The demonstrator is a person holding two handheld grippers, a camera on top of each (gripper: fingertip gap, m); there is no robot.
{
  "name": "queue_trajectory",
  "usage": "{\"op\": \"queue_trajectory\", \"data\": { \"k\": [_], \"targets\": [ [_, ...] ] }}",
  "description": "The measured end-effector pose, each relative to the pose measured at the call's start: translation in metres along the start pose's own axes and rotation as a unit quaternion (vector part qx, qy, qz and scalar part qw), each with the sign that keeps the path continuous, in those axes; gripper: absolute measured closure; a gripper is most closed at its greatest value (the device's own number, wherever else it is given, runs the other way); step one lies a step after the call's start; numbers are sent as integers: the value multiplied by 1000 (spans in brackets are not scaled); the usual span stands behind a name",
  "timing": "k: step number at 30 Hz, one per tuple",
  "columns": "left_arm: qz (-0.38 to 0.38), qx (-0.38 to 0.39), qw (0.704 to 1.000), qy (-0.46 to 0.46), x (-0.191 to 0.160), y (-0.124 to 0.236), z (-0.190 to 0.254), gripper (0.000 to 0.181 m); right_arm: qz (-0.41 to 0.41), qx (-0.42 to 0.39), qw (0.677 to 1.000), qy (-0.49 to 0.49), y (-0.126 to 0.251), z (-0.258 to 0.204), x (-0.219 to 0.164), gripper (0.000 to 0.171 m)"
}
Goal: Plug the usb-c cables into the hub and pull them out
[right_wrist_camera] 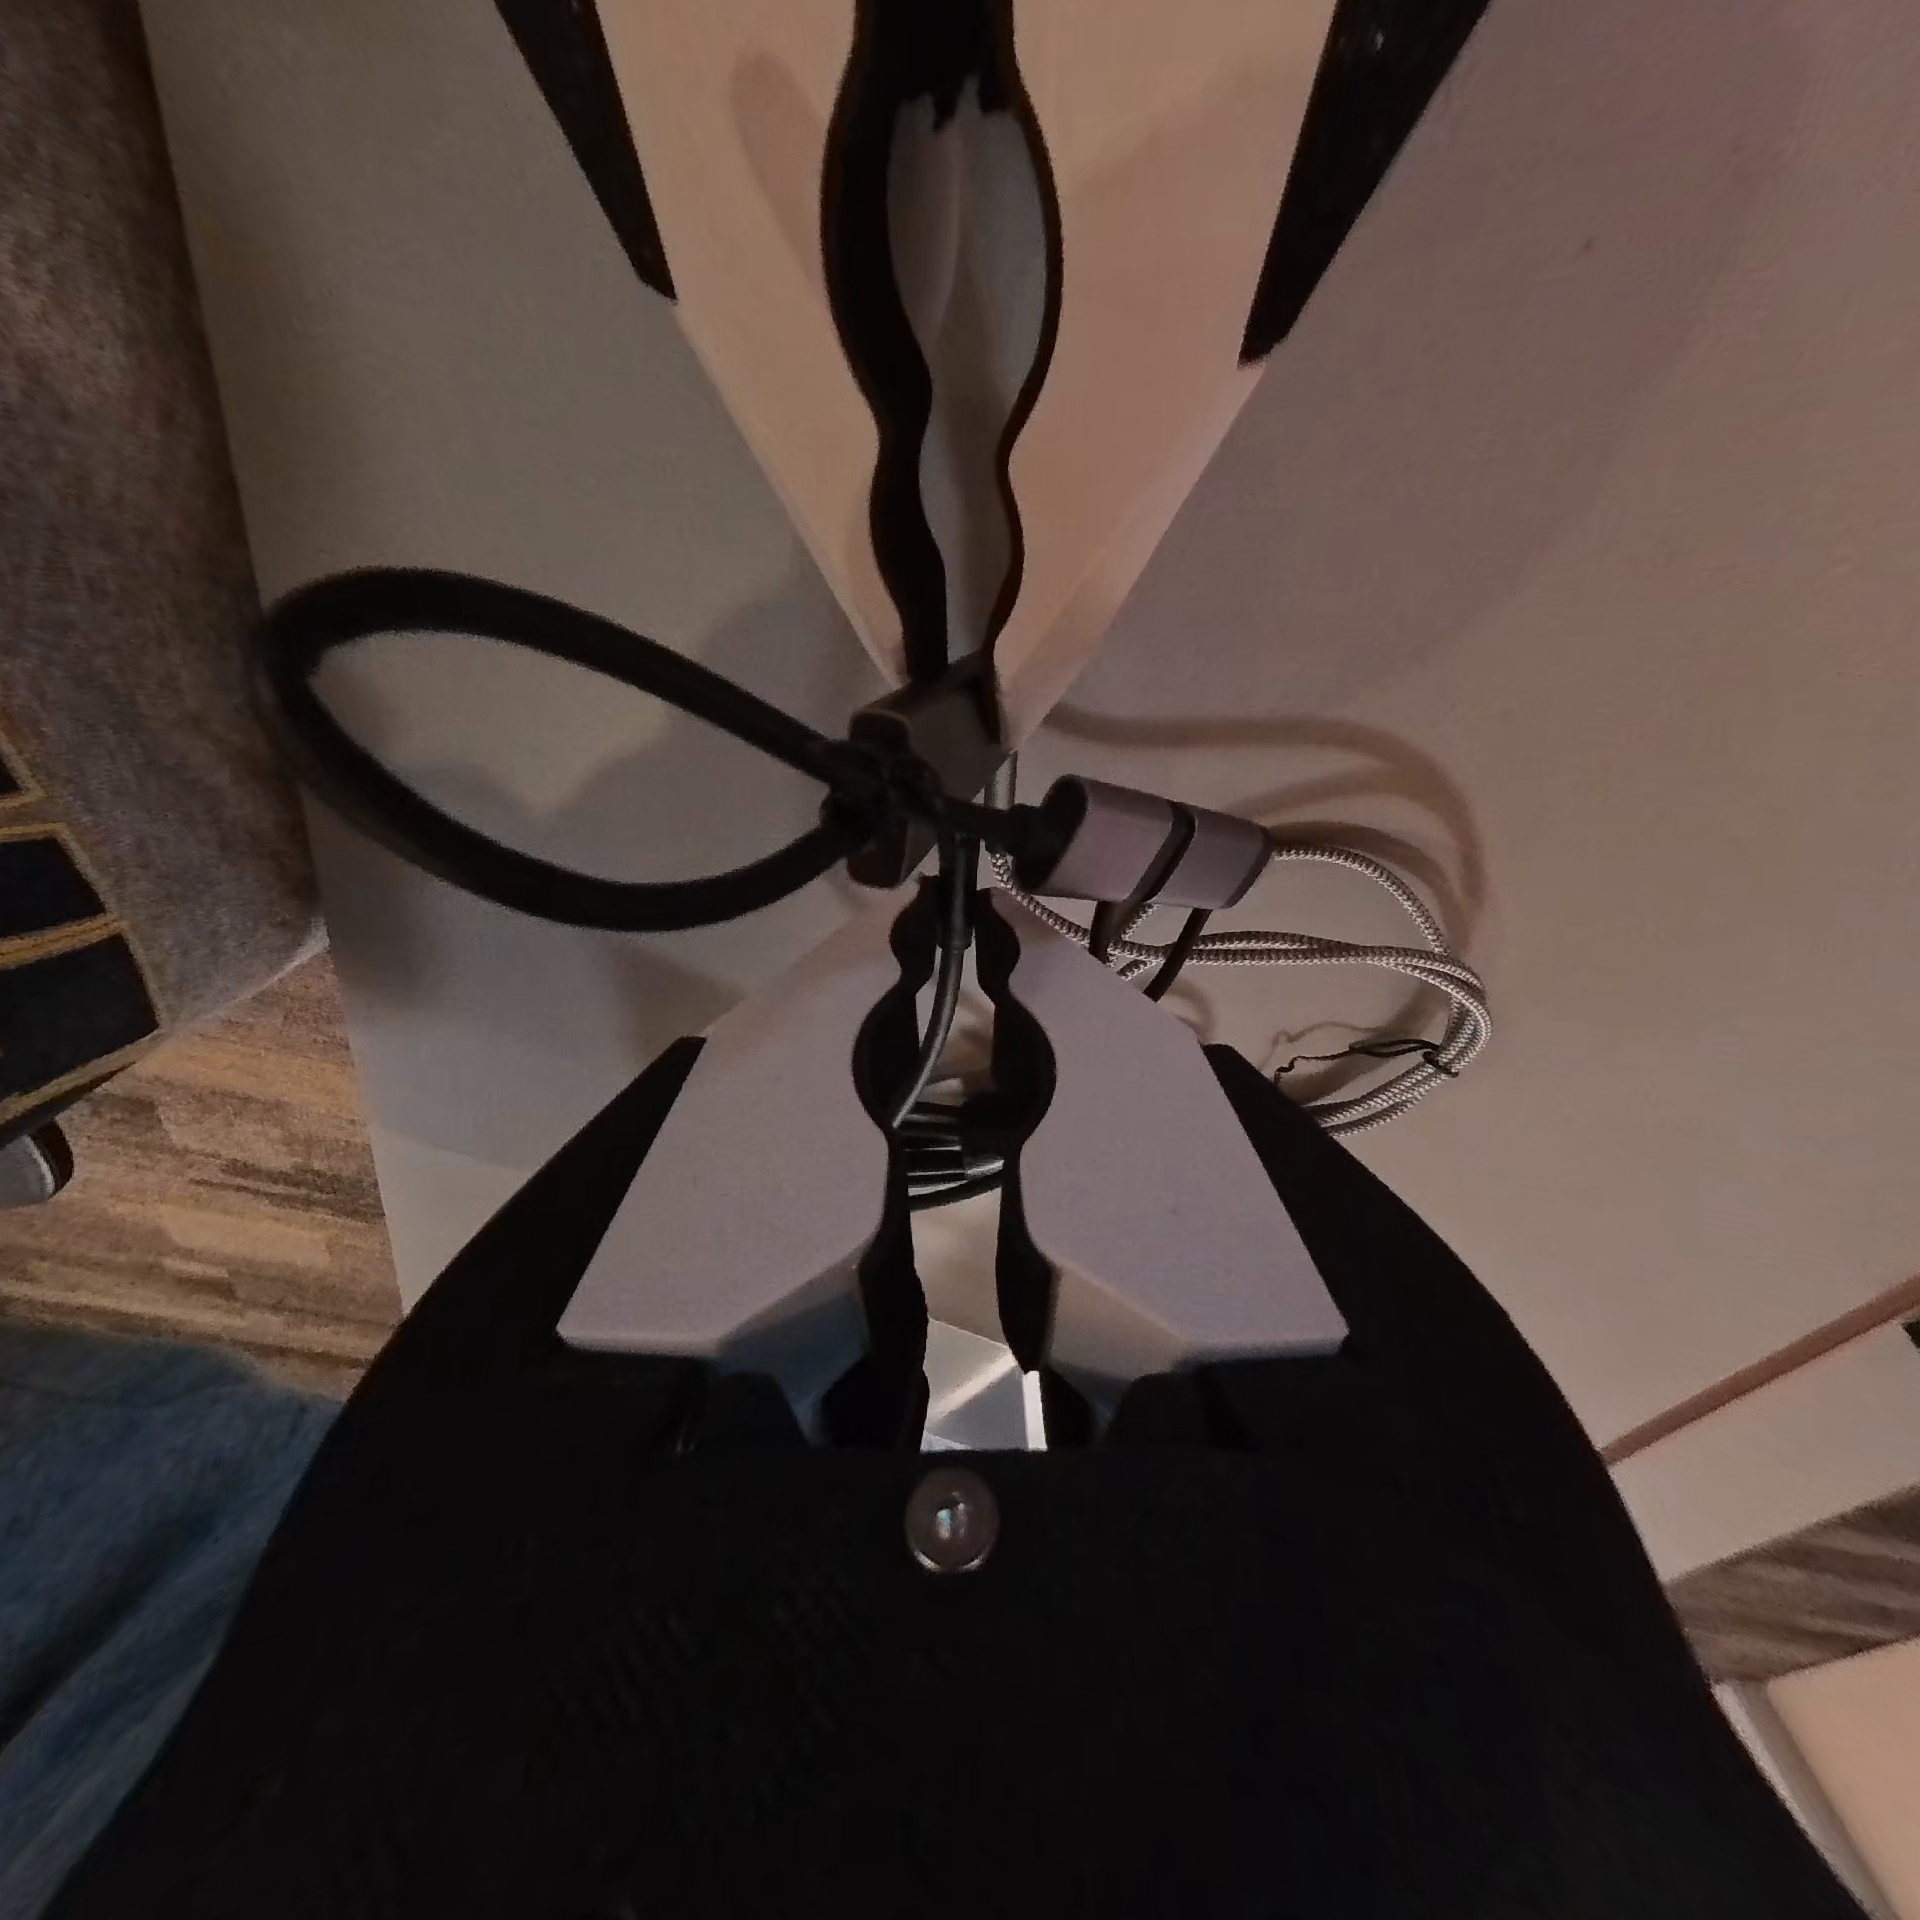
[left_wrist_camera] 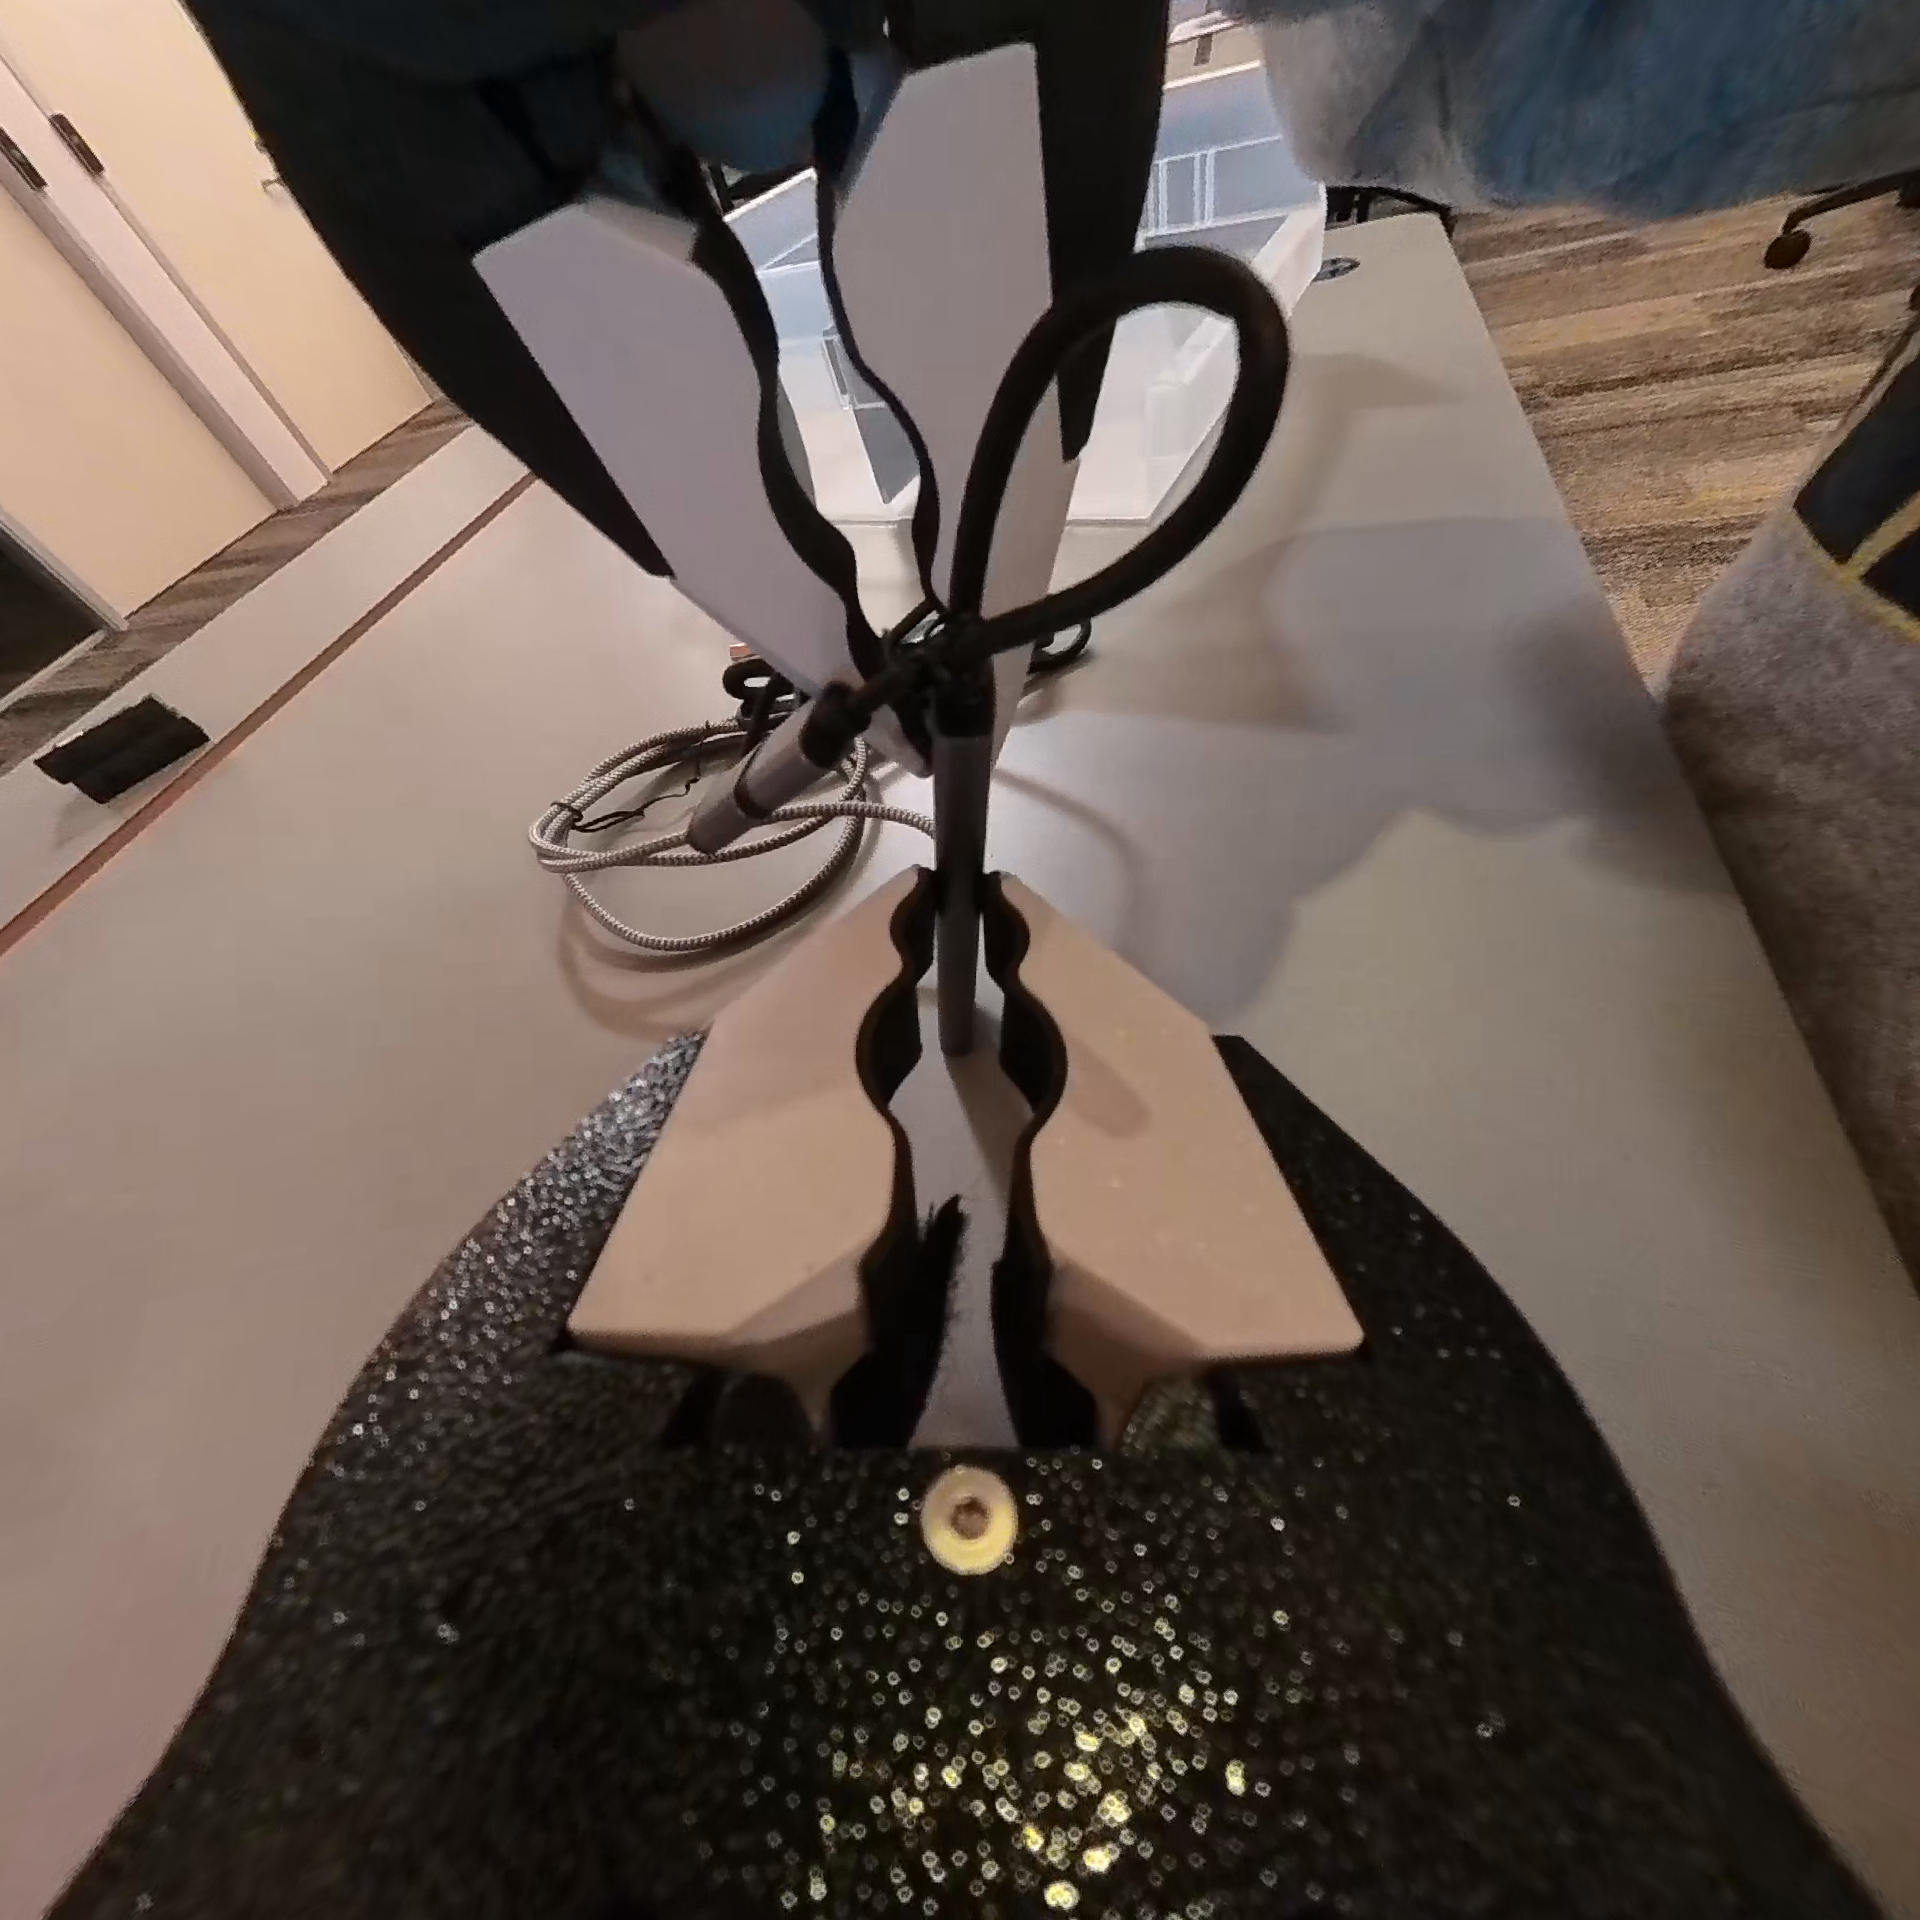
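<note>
In the left wrist view my left gripper (left_wrist_camera: 958, 899) is shut on a slim grey hub (left_wrist_camera: 956, 966), held edge-on above the table. The hub's thick black cable (left_wrist_camera: 1195, 395) makes a loop past it. My right gripper (left_wrist_camera: 904, 717) meets the hub's far end from above. In the right wrist view my right gripper (right_wrist_camera: 948, 906) is shut on a thin dark usb-c cable (right_wrist_camera: 940, 1003) close to the hub (right_wrist_camera: 940, 722), which the left gripper (right_wrist_camera: 951, 686) holds. Two grey plugs (right_wrist_camera: 1143, 842) of a braided grey cable (right_wrist_camera: 1351, 971) point at the hub; I cannot tell whether they are seated.
The braided cable lies coiled on the pale table (left_wrist_camera: 312, 987). A white bin (left_wrist_camera: 1164, 343) stands behind. A small black object (left_wrist_camera: 120, 732) lies at the far left. A grey garment (left_wrist_camera: 1808, 790) is at the table's right edge, with carpet beyond. The tips of both grippers are at nearly the same place. Left tips and right tips are each some 20 cm from the grey garment (left_wrist_camera: 1808, 790).
</note>
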State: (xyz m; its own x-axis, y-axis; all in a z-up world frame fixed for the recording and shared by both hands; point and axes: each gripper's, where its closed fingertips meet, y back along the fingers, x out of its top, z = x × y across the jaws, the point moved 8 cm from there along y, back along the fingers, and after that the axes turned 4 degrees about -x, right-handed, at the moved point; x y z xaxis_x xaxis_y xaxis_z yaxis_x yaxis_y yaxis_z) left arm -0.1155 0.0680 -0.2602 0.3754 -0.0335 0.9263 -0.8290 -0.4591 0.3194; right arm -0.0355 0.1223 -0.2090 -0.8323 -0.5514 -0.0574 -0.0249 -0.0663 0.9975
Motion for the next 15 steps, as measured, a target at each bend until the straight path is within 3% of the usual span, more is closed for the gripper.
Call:
{"op": "queue_trajectory", "data": {
  "k": [6,15],
  "targets": [
    [0,2,1000,1,0,0,0,175,8,6,1000,-1,0,1,1,166],
    [-5,3,1000,9,1,1,0,175,94,-4,996,-2,2,-1,-9,166]
  ]
}}
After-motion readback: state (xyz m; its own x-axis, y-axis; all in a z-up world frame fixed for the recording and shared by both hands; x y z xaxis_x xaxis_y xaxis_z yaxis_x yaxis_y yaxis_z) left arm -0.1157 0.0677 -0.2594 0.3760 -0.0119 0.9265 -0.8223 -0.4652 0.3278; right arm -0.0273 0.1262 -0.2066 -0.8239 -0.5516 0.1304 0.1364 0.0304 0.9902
